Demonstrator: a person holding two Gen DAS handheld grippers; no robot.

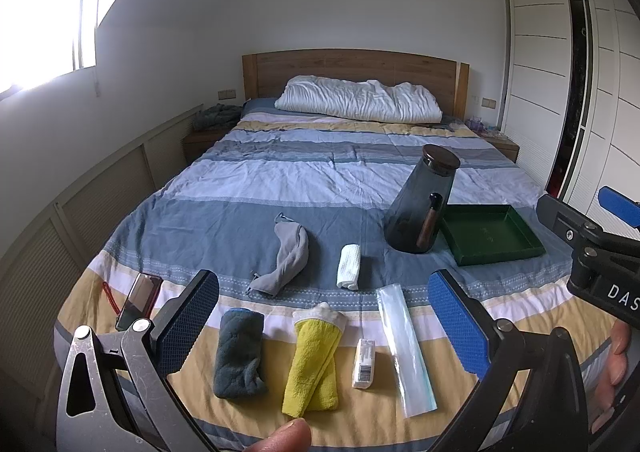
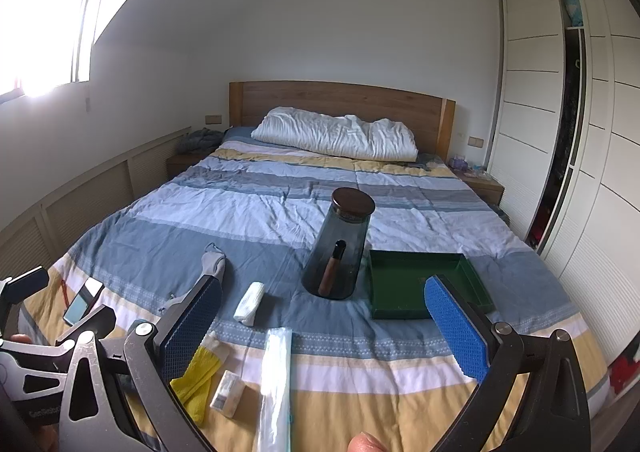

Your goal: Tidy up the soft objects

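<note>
1. Two grippers hovered over the foot of the striped blue, white and yellow bedspread (image 1: 320, 179), neither touching anything; the left gripper (image 1: 320, 316) had its blue-padded fingers spread wide and empty, and the right gripper (image 2: 320, 326) stood the same way, agape with nothing between the pads.
2. No soft item looked collected yet, so the sorting seemed to be at its very start. The empty dark green square tray (image 1: 494, 234), just beside the tall smoky-grey glass carafe with a brown lid (image 1: 424, 203), was the likely destination.
3. Soft things lay in a loose row near the foot edge: a rolled dark grey fleece cloth (image 1: 238, 354), a folded yellow towel with a white end (image 1: 314, 364), a limp grey sock (image 1: 286, 256) and a small rolled white cloth (image 1: 348, 266) farther in.
4. Mixed among them were a long clear plastic sleeve (image 1: 404, 348), a small white barcoded packet (image 1: 364, 364) and a dark phone (image 1: 138, 302) at the left edge.
5. A next move would probably call for lowering one gripper over a roll, closing across its narrow width, and lifting clear of its neighbours.
6. Room was generous toward the white pillow (image 1: 360, 99); the yellow towel lay near the foot edge, and the carafe beside the tray could be knocked.
</note>
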